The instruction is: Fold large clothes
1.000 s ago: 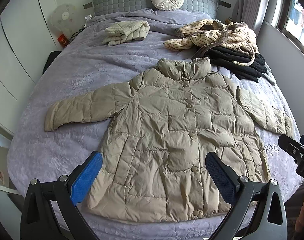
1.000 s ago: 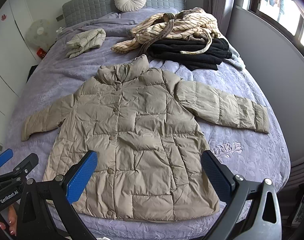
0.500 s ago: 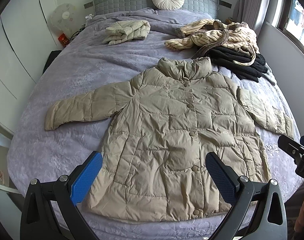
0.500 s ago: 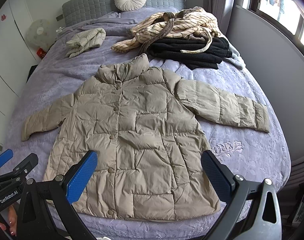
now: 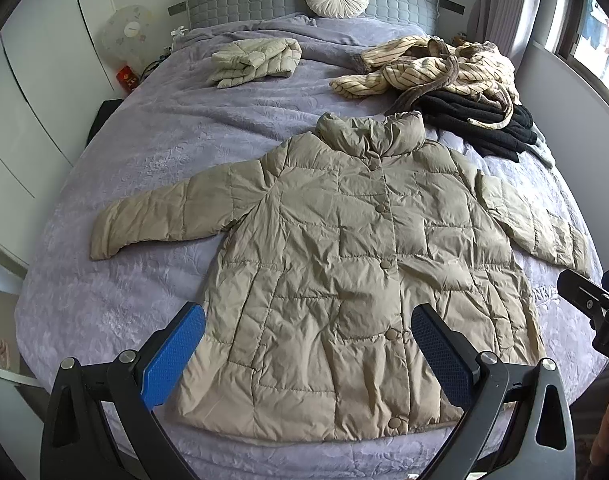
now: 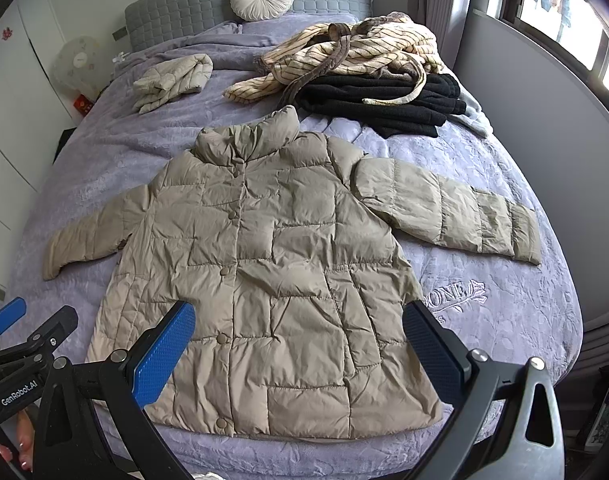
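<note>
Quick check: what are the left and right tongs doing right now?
Left tongs: open, holding nothing, above the jacket hem.
Right tongs: open, holding nothing.

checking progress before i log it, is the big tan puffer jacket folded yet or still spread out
Spread out, not folded. The tan puffer jacket lies flat, front up, buttoned, on the bed, both sleeves stretched sideways.
</note>
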